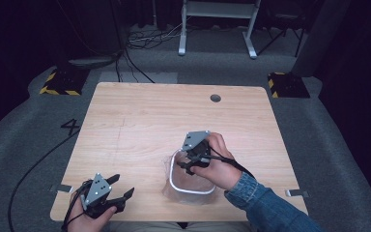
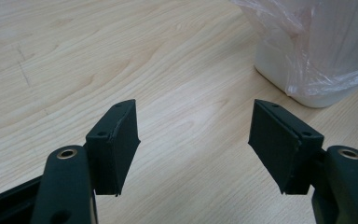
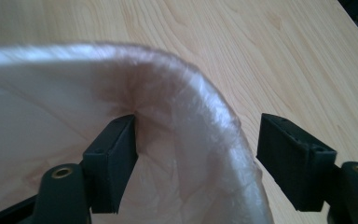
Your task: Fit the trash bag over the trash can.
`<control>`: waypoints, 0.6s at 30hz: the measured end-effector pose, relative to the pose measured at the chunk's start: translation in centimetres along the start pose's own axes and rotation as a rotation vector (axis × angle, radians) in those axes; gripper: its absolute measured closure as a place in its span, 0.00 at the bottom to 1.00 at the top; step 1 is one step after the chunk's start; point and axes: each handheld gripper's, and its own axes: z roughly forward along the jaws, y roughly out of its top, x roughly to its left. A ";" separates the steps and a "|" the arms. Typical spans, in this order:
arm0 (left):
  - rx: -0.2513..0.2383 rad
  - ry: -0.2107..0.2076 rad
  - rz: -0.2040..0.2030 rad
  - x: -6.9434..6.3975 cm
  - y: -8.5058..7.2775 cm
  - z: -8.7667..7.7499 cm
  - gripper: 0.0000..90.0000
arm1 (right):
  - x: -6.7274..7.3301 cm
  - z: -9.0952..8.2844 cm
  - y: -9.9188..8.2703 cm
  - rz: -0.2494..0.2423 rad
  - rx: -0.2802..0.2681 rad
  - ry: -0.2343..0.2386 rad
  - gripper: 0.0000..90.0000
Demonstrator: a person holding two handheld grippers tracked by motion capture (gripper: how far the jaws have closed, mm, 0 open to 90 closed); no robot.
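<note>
Plastic liner (image 3: 186, 154) is the weak point here: the thin film draped over the rim of the white bin (image 1: 189, 189) could slip off or tear if the right gripper (image 1: 192, 162) closes on film alone and pulls sideways, and the light bin might tip or slide with it. The bin stands on the wooden table (image 1: 140, 116), near the front edge and right of centre. Right gripper hangs over the bin's far rim with its 2 jaws spread and straddling that rim: in the right gripper view 1 jaw sits inside the bin against the film, the other outside it, clear of the film, so nothing is pinched yet. If the jaws close too high they may catch only loose film and miss the rim.

Left gripper (image 1: 118, 191) rests well left of the bin, at the table's front edge, jaws wide apart and empty; its own view shows the bin ahead to the right, untouched.
</note>
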 end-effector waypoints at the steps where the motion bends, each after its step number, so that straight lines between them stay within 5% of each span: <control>1: -0.001 -0.005 -0.005 -0.1 0.0 0.1 0.37 | 0.0 0.1 0.0 -0.014 0.014 -0.010 0.32; 8: 0.001 -0.011 0.014 0.0 0.3 0.3 0.36 | 0.3 0.6 -0.4 -0.053 0.103 -0.066 0.34; 14: 0.001 -0.016 0.017 0.1 0.4 0.6 0.36 | 0.1 -1.4 0.0 -0.025 0.013 -0.014 0.32; 18: 0.000 -0.018 0.013 0.0 0.5 0.8 0.37 | -0.6 -4.0 0.4 -0.012 -0.033 -0.053 0.33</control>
